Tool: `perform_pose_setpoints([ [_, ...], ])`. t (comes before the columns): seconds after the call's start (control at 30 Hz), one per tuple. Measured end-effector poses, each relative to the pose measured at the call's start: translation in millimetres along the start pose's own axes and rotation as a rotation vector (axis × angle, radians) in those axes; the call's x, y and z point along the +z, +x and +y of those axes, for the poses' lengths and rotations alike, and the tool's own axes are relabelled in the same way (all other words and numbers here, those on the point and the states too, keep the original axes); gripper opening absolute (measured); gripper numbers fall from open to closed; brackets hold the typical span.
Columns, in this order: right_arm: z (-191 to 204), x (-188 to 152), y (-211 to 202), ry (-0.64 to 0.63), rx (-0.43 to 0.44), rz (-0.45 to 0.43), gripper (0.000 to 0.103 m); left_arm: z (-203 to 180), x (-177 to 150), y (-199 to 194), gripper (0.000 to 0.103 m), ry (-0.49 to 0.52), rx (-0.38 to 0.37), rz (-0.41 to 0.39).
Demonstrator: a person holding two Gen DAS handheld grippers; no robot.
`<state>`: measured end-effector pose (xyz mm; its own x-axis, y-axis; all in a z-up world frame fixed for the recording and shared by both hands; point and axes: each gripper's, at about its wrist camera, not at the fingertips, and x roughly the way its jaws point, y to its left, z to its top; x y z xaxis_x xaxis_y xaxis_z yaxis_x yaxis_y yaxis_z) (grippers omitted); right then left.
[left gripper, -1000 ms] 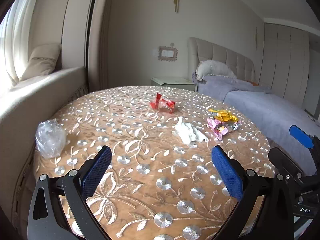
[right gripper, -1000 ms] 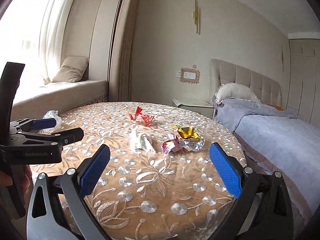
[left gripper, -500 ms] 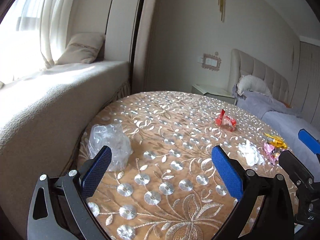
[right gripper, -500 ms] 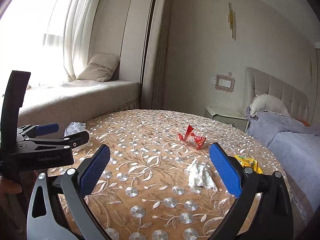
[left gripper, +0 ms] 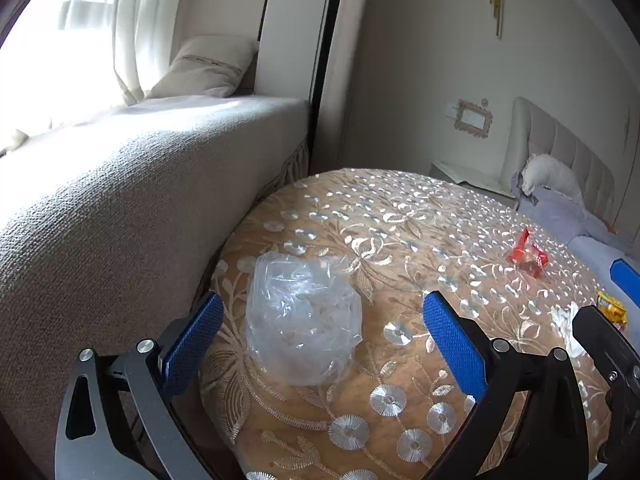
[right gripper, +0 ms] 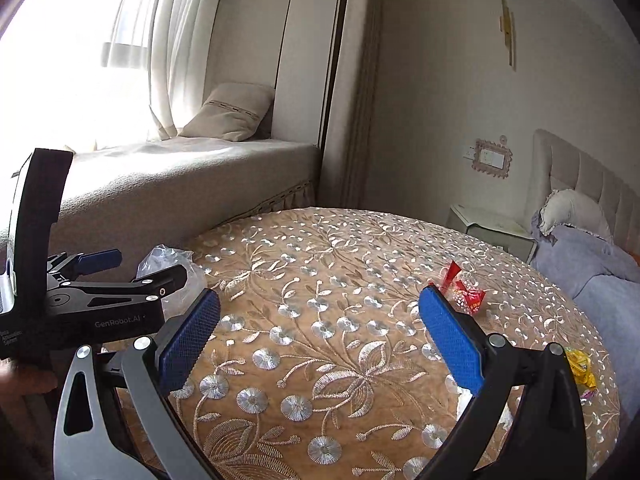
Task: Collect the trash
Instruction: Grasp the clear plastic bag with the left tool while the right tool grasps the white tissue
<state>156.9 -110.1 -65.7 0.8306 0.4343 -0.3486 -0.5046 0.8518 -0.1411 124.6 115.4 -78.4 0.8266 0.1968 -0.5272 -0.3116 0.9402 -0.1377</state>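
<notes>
The left gripper [left gripper: 320, 336] hangs wide open over a crumpled clear plastic bag [left gripper: 302, 320] at the table [left gripper: 400, 216] edge beside the window seat [left gripper: 120, 184]. The right gripper [right gripper: 318, 332] (also spread wide, empty) faces a red wrapper [right gripper: 464, 292] farther across.

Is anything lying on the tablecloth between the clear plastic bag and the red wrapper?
No. In the left wrist view, only bare embroidered tablecloth lies between the clear plastic bag and the red wrapper; the right wrist view agrees.
</notes>
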Motion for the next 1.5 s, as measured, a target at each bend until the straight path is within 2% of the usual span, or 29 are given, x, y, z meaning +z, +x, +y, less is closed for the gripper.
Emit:
perform_pose_setpoints([
  [0.27,4.8,-2.5,9.5,-0.020,-0.026,0.022,0.099,8.5,-5.3,37.7,0.098,-0.007,0.008,0.133],
  [0.33,2.3,-3.6,7.6,-0.013,-0.032,0.022,0.099,9.6,-2.9,38.5,0.098,-0.008,-0.015,0.130],
  [0.37,1.1,-4.1,6.8,-0.010,-0.034,0.022,0.099,8.4,-2.1,42.2,0.089,0.005,-0.013,0.148],
  [0.4,-0.2,-4.1,5.7,-0.008,-0.038,0.023,0.099,7.5,-2.7,47.5,0.075,0.017,-0.023,0.172],
  [0.43,-1.5,-4.8,4.7,-0.006,-0.044,0.022,0.099,7.3,-4.1,53.0,0.053,0.026,-0.034,0.197],
  [0.53,-5.8,-6.1,0.4,-0.002,-0.060,0.021,0.099,0.1,-5.6,51.1,0.040,0.069,-0.064,0.200],
  [0.8,-35.7,-18.1,-18.0,0.017,-0.157,0.026,0.099,-58.9,-2.2,1.5,0.039,0.153,-0.200,0.072],
  [0.93,-65.0,-29.3,-13.0,0.060,-0.215,0.101,0.099,-93.9,-3.1,-15.3,0.039,0.195,-0.277,0.041],
  [1.07,-96.9,-39.4,4.3,0.144,-0.219,0.206,0.099,-121.7,-6.9,-19.3,0.039,0.222,-0.333,0.037],
  [1.2,-109.7,-52.5,28.8,0.148,-0.228,0.314,0.099,-140.2,-13.5,-14.9,0.039,0.244,-0.359,0.055],
  [1.23,-113.0,-55.7,35.4,0.162,-0.214,0.350,0.096,-142.4,-15.3,-13.9,0.039,0.249,-0.360,0.059],
  [1.3,-117.6,-60.5,46.0,0.185,-0.187,0.404,0.082,-143.6,-16.6,-11.9,0.039,0.251,-0.364,0.068],
  [1.33,-119.3,-63.5,50.9,0.193,-0.183,0.435,0.067,-143.7,-17.2,-11.3,0.039,0.252,-0.361,0.071],
  [1.37,-121.1,-66.6,57.1,0.202,-0.169,0.470,0.047,-143.9,-17.3,-11.1,0.039,0.253,-0.359,0.072],
  [1.43,-123.3,-71.9,64.3,0.218,-0.156,0.514,0.026,-142.2,-17.4,-11.9,0.039,0.254,-0.352,0.070],
  [1.5,-123.8,-73.3,65.7,0.207,-0.141,0.521,0.021,-140.9,-16.4,-13.0,0.039,0.252,-0.349,0.068],
])
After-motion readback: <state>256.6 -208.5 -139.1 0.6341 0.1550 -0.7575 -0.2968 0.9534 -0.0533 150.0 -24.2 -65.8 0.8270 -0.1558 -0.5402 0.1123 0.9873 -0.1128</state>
